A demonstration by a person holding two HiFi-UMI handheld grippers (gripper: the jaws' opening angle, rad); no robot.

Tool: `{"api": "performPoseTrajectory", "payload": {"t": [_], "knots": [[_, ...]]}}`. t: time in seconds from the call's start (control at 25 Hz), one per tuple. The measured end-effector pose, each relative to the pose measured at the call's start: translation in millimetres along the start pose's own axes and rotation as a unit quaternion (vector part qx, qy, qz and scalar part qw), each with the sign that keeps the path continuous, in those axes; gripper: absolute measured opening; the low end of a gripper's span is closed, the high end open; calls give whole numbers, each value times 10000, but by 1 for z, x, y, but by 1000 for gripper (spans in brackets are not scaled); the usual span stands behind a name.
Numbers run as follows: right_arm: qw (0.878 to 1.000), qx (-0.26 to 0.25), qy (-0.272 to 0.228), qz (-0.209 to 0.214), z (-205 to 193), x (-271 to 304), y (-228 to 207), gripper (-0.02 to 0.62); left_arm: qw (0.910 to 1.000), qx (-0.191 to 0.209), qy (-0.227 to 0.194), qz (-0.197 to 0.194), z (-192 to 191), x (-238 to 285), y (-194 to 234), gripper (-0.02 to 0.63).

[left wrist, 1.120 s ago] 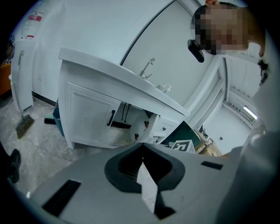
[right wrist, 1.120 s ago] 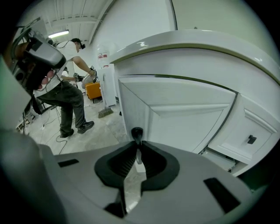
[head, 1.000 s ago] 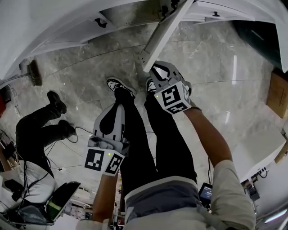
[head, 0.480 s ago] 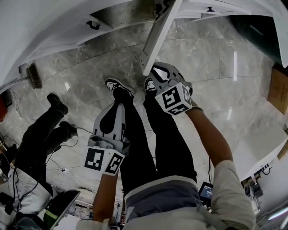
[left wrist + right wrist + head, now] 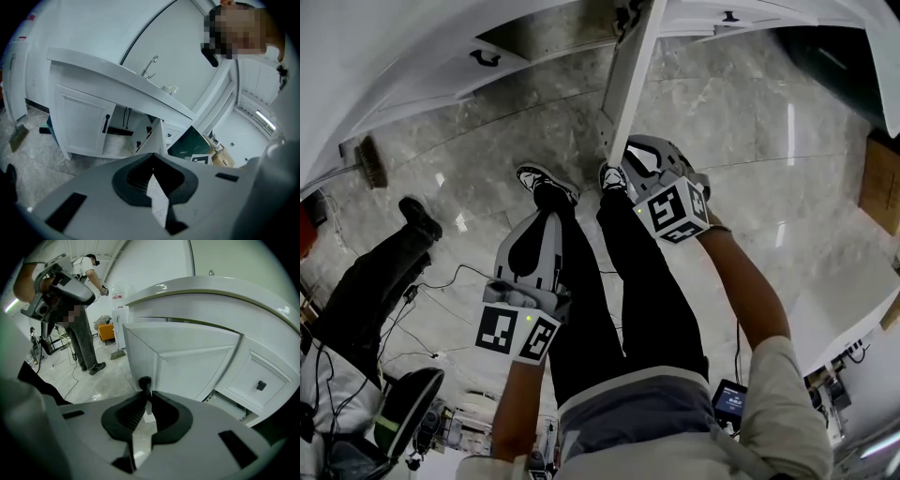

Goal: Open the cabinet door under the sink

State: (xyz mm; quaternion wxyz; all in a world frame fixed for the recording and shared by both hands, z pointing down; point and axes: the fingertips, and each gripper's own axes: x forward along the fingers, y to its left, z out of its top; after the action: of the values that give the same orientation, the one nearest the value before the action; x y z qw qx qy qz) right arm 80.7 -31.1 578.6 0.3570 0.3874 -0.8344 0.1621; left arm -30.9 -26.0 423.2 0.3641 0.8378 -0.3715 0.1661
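Right gripper point(image 5: 146, 403): jaws pinched on the black handle point(image 5: 145, 384) at the free edge of the cabinet door point(image 5: 187, 359), just in front of the person's feet.

Left gripper point(image 5: 152, 159): jaws pressed together with nothing between them. It is held low over the person's legs, well back from the door, and takes no part.

Cabinet door: white, panelled. It stands swung well out from the cabinet front, seen edge-on from the head view.

Progress: judged largely done, since the opening point(image 5: 119, 139) behind the door is exposed and pipes show inside. What remains is probably a little more swing and letting go of the handle.

Neighbouring door point(image 5: 82, 124): left of the open door, shut, with its black handle untouched.

Countertop point(image 5: 117, 77): white, above the door, carrying a faucet point(image 5: 149, 66).

Floor point(image 5: 750, 159): grey marbled tile, glossy, under and around the door.

Room: a brush point(image 5: 370, 157) lies far left of the door, near the cabinet base. A second person point(image 5: 384, 272) stands to that side among cables. A cardboard box point(image 5: 881, 187) sits far right. The walls are white.
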Motion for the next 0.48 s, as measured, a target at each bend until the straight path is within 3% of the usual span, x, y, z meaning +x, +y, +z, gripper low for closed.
{"api": "performPoseTrajectory", "payload": {"t": [0.48], "knots": [[9997, -104, 72, -220, -35, -31, -23, 47, 9998, 79, 125, -139, -9, 15, -23, 2]]}}
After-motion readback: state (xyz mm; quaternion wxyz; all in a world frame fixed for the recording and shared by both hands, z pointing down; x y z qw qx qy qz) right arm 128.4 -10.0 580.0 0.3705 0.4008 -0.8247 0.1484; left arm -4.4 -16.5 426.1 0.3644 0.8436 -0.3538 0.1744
